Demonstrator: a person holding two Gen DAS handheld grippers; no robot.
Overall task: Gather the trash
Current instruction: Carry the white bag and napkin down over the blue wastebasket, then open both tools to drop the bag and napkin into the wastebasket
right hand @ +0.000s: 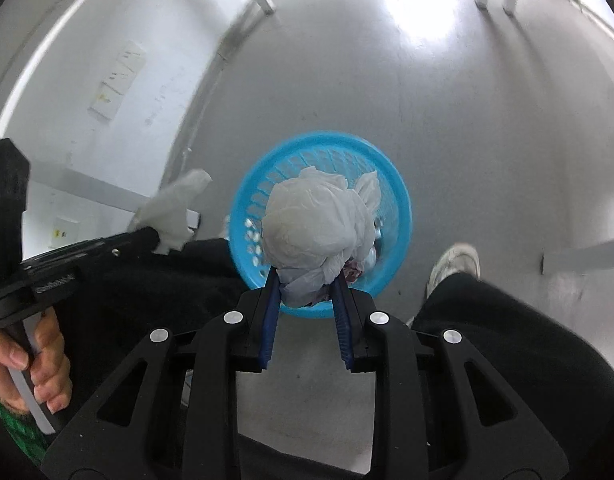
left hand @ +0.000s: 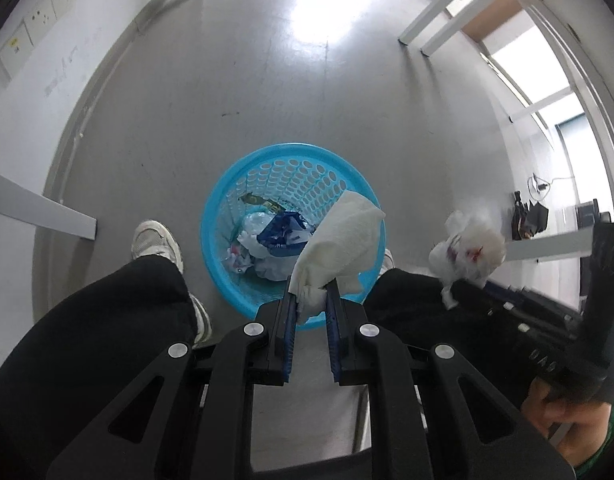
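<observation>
The left gripper (left hand: 311, 294) clenched a white paper tissue (left hand: 341, 240), the right gripper (right hand: 307, 286) a crumpled white plastic bag (right hand: 317, 224), both above the round blue perforated plastic basket (left hand: 227, 204).

We get two fisheye views, one cam riding each tool, both aimed steeply down along the tongs at the floor (left hand: 267, 92); left cam looks past the left tongs (left hand: 311, 296) w/ the basket (left hand: 227, 200) close below; right cam looks past the right tongs (right hand: 307, 284), same basket nearly centred; both share basket, floor, wall sockets, the person's legs; each view catches the other tool at its edge, blurred.
</observation>
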